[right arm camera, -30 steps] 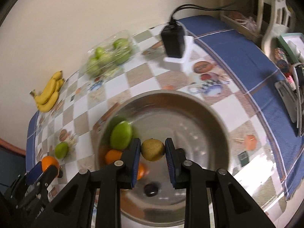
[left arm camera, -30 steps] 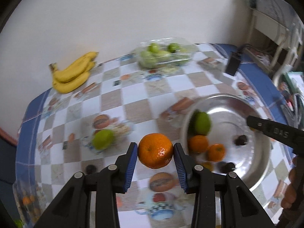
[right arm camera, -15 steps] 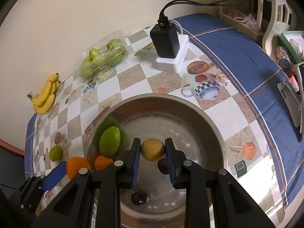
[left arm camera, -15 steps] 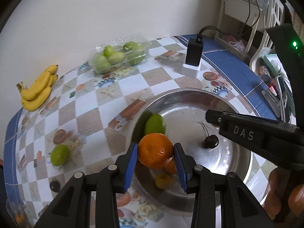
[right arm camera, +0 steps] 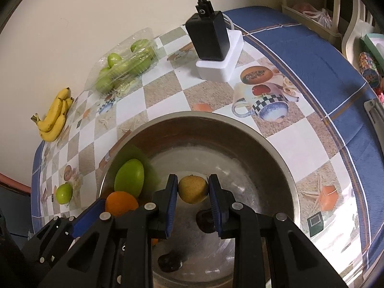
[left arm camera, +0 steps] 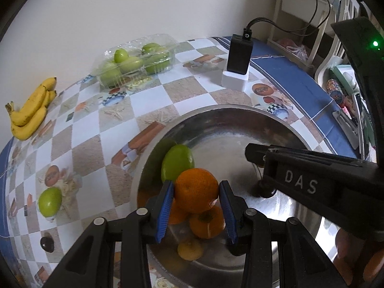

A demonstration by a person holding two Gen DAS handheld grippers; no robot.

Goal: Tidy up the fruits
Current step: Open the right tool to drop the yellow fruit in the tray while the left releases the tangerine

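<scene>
My left gripper (left arm camera: 195, 193) is shut on an orange (left arm camera: 196, 189) and holds it above the left part of the steel bowl (left arm camera: 225, 114). In the bowl lie a green mango (left arm camera: 177, 159), two more oranges (left arm camera: 207, 224), a small yellow fruit (left arm camera: 189, 249) and dark fruits. My right gripper (right arm camera: 193, 190) is shut on a yellow-brown fruit (right arm camera: 192, 189) above the middle of the bowl (right arm camera: 276, 148). The orange also shows in the right wrist view (right arm camera: 121, 202). A lone green fruit (left arm camera: 50, 201) lies on the cloth left of the bowl.
A banana bunch (left arm camera: 30, 112) lies at the far left by the wall. A clear box of green fruits (left arm camera: 135, 60) stands at the back. A black charger on a white base (left arm camera: 237, 64) stands behind the bowl. A small dark fruit (left arm camera: 46, 241) lies at the near left.
My left gripper has carried the orange rightward from over the cloth to over the bowl. My right gripper has kept its fruit over the bowl and come slightly lower and closer.
</scene>
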